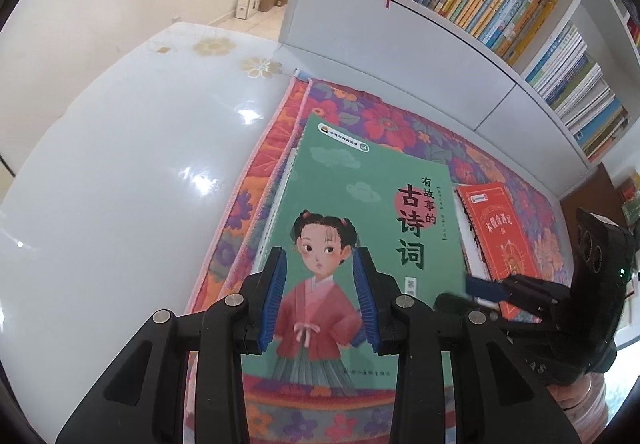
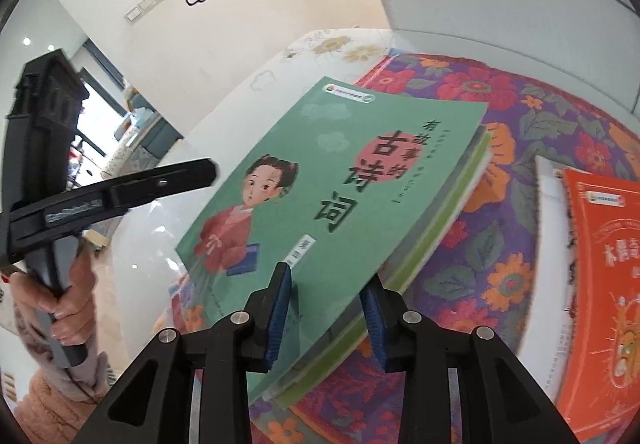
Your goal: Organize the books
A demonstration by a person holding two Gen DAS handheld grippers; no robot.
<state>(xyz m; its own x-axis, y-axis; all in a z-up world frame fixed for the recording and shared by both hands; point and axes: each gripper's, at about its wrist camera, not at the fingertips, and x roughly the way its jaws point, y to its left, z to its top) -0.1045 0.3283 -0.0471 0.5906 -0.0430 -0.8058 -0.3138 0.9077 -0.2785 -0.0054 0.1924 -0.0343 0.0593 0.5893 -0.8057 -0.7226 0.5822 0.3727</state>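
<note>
A green book tops a small stack on a floral mat; in the right wrist view at least two green covers show in that stack, the top one lying askew over the one below. One orange book lies on the same mat toward its right edge, apart from the stack, with white pages or another book showing under its left side. That makes two separate groups of books on the mat. The mat sits on a glossy white table, against a white bookcase whose shelves hold three visible rows of books: dark volumes, yellow and blue spines, and a leaning pale set.

The left gripper hovers above the green book's cover, its two blue pads apart with nothing between them and not touching the book. The right gripper is at the stack's near corner: the green cover's edge passes between its blue pads, which stand apart from it and do not press it. A hand in a fuzzy sleeve grips the left gripper's handle at the left of the right wrist view.
</note>
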